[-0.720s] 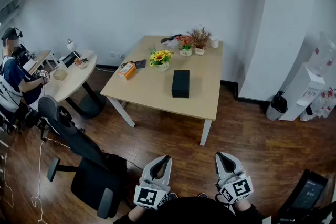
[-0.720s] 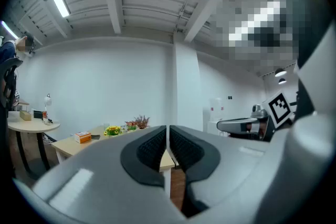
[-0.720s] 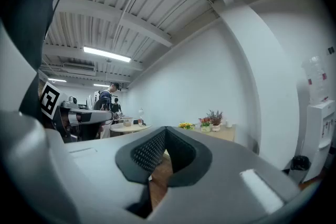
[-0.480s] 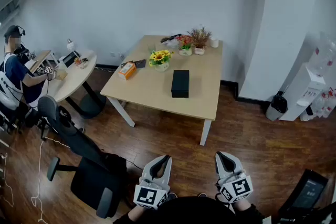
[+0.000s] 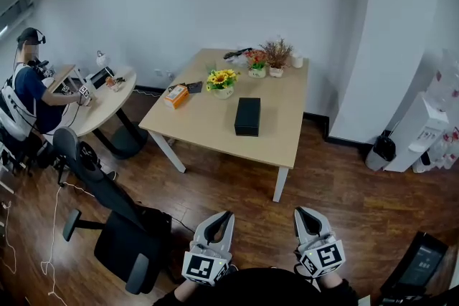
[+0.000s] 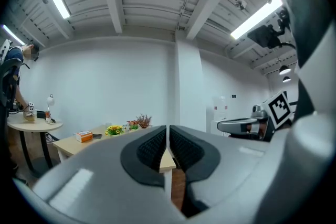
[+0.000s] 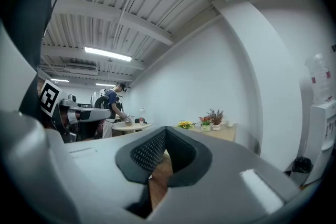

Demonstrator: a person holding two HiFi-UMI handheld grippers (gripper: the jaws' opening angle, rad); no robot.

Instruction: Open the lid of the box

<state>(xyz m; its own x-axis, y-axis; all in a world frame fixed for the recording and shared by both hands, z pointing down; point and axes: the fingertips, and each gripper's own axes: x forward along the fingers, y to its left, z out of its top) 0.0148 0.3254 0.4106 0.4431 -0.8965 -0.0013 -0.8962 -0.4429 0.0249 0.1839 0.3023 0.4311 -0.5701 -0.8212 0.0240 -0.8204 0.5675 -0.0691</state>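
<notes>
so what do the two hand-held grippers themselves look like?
Both alike: left hand-held gripper and right hand-held gripper have pale grey shells tapering to the tips, black textured pads inside, and a cube with black-and-white square markers at the rear.

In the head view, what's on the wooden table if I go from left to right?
small orange box → yellow flowers in a pale pot → black rectangular box → brown dried plant in a small pot → small white cup
</notes>
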